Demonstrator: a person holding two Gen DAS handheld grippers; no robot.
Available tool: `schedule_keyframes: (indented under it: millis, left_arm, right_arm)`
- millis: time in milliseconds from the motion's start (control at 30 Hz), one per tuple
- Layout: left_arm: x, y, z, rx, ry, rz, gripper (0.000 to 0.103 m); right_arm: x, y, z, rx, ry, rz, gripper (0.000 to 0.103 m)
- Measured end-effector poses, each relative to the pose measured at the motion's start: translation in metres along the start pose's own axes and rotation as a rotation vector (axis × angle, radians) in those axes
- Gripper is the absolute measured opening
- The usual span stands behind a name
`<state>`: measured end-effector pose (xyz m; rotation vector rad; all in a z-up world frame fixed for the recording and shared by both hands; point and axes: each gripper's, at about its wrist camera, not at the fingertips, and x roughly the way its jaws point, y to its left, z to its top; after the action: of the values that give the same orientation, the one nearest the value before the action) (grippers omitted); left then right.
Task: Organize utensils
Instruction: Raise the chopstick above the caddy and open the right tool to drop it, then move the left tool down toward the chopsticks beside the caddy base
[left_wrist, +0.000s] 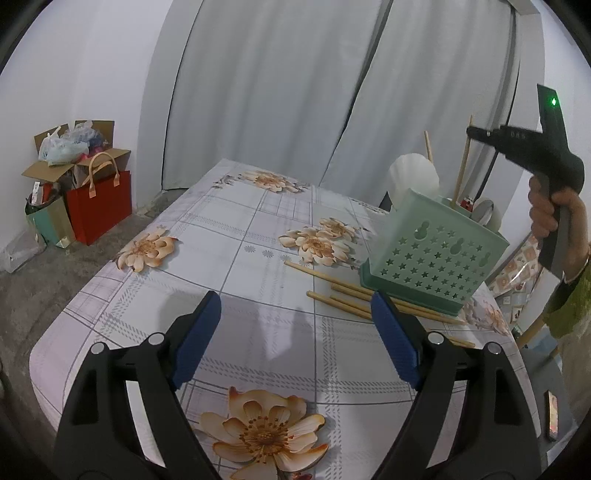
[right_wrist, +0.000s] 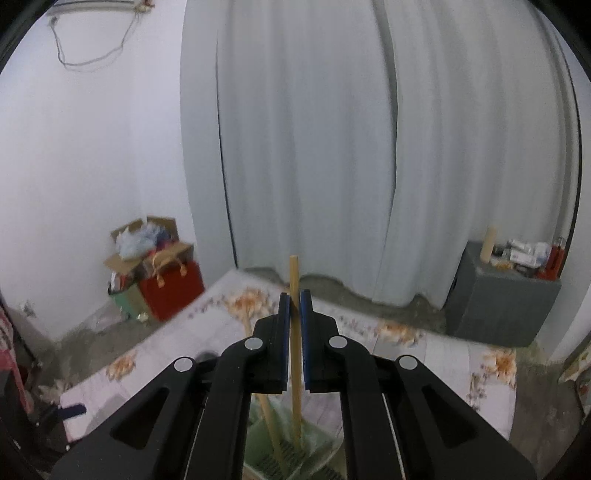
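Note:
A green star-perforated utensil holder (left_wrist: 432, 254) stands on the floral tablecloth at the right. Several wooden chopsticks (left_wrist: 351, 291) lie on the cloth beside its base. Two chopsticks stand in the holder, with a white spoon (left_wrist: 413, 177) and a metal spoon (left_wrist: 484, 210). My left gripper (left_wrist: 295, 332) is open and empty, low over the table, left of the loose chopsticks. My right gripper (right_wrist: 294, 306) is shut on a wooden chopstick (right_wrist: 294, 273), held upright above the holder (right_wrist: 291, 454); its lower end reaches into the holder beside another stick. It also shows in the left wrist view (left_wrist: 471, 134).
The table (left_wrist: 240, 258) has a flowered cloth. Bags and a cardboard box (left_wrist: 85, 184) sit on the floor at the far left by the wall. A grey cabinet (right_wrist: 498, 302) with clutter stands at the right by the curtain. A phone (left_wrist: 552, 417) lies at the right.

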<state>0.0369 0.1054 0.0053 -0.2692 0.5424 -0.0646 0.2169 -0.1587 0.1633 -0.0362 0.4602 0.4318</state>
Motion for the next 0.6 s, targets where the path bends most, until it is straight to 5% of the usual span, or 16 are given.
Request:
schedule_keyframes:
  millis: [67, 167, 600]
  left_arm:
    - [0.001, -0.001, 0.0, 0.002, 0.003, -0.002, 0.079]
    - [0.003, -0.003, -0.001, 0.006, 0.008, -0.009, 0.079]
    - [0.011, -0.012, -0.003, 0.017, 0.037, -0.009, 0.08]
  right_arm:
    - [-0.004, -0.004, -0.003, 0.012, 0.017, 0.009, 0.01]
    - [-0.018, -0.011, -0.004, 0.047, -0.005, 0.021, 0.032]
    - [-0.128, -0.024, -0.038, 0.142, -0.144, 0.089, 0.044]
